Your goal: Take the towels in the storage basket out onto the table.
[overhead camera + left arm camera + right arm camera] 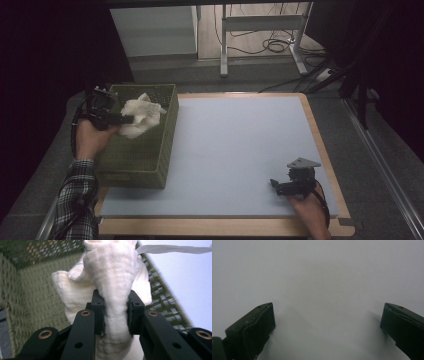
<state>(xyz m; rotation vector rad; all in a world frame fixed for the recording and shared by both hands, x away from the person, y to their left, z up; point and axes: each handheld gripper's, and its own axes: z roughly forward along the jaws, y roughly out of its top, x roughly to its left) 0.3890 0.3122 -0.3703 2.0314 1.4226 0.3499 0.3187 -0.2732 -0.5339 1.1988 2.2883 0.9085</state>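
At the left, the left gripper [131, 119] pinches a bunched white cloth [141, 116] above the green basket [150, 160], jaws squeezed onto a fold so it hangs free of the rim. At the right, the right gripper [274, 184] rests wide open and empty on the blue mat [235, 150], seemingly kept clear.

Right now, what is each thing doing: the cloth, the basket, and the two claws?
White cloth: bunched up, pinched in the left claw, held over the basket.
Green basket: upright on the mat's left edge, open on top.
Left claw: shut on the white cloth.
Right claw: open, nothing between its jaws, low over the mat.
Blue mat: flat on the table.
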